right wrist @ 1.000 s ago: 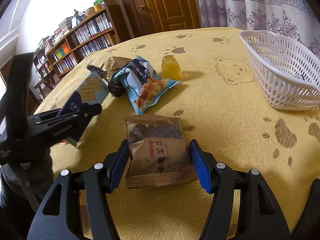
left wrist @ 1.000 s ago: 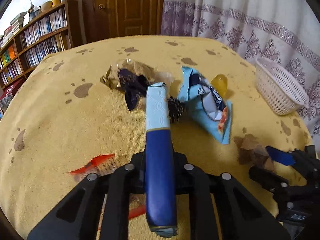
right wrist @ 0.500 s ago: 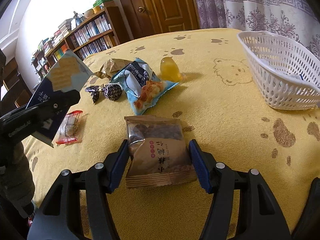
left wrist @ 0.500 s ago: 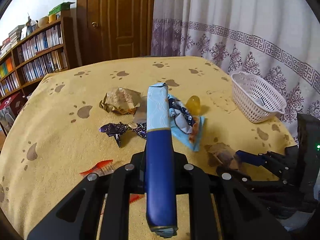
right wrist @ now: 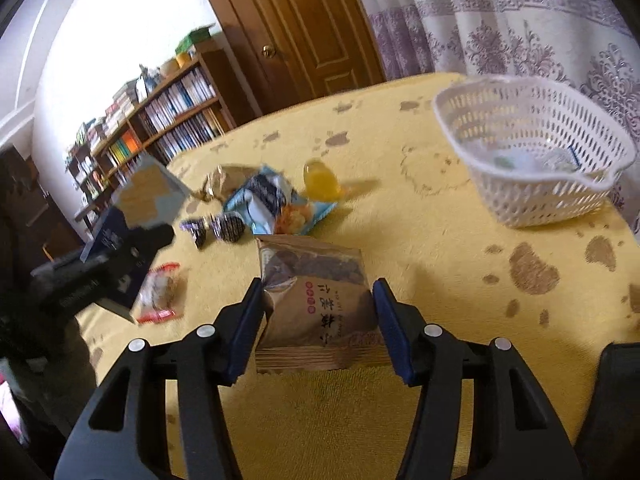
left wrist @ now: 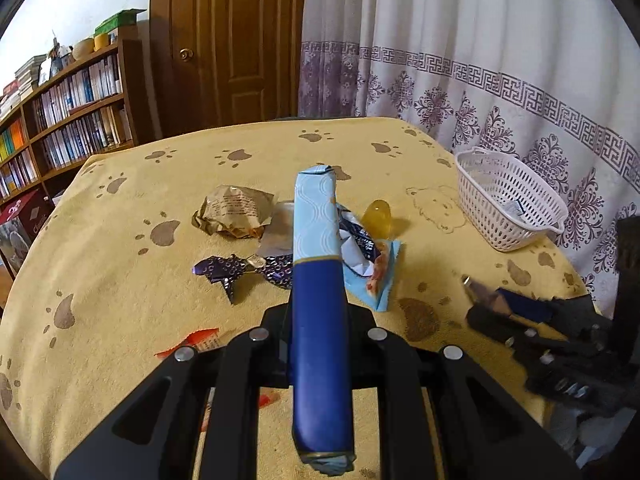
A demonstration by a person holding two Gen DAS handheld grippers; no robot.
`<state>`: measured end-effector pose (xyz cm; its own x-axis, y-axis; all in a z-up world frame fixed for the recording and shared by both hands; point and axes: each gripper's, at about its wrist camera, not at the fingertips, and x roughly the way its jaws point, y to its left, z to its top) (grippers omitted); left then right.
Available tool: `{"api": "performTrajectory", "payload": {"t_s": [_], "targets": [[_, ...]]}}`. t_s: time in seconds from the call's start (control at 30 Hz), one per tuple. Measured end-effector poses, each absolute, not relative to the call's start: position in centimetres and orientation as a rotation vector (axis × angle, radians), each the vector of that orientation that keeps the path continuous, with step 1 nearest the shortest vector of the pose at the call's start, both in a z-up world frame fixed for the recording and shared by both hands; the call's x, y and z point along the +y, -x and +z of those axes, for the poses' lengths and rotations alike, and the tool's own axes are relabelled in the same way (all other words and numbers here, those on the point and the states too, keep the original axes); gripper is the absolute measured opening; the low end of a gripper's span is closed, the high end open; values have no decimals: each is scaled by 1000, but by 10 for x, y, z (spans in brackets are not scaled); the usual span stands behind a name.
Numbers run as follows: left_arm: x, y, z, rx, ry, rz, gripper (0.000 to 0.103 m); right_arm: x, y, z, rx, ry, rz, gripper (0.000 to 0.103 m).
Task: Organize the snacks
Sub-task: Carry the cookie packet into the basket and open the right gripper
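Brown snack packet [right wrist: 318, 300] between closing right claw [right wrist: 318, 328] pads — blue-wrapped packet [left wrist: 318, 300] in left claw [left wrist: 318, 344].

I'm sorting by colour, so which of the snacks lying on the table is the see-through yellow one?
The small dome-shaped jelly cup, lying beside the light blue snack bag toward the white basket; the other snacks are in opaque or printed wrappers.

basket [left wrist: 508, 204]: white plastic | tablecloth [left wrist: 140, 280]: fuzzy yellow cloth | door [left wrist: 236, 40]: wood
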<state>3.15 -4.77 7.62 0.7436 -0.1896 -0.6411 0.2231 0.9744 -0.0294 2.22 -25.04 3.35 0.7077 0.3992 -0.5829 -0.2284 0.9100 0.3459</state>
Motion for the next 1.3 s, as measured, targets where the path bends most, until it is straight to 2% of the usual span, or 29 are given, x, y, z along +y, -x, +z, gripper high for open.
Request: {"api": "performTrajectory", "payload": {"t_s": [0.27, 0.53, 0.97, 1.3], "targets": [[-59, -33, 79, 696, -69, -241, 15, -278, -17, 72, 570, -274, 294, 57], [-64, -35, 79, 695, -83, -250, 15, -326, -48, 98, 492, -285, 139, 57], [-79, -39, 79, 699, -114, -280, 15, -384, -97, 76, 527, -314, -46, 59], [-105, -48, 81, 708, -139, -330, 15, -390, -53, 72, 478, -320, -49, 59]]}}
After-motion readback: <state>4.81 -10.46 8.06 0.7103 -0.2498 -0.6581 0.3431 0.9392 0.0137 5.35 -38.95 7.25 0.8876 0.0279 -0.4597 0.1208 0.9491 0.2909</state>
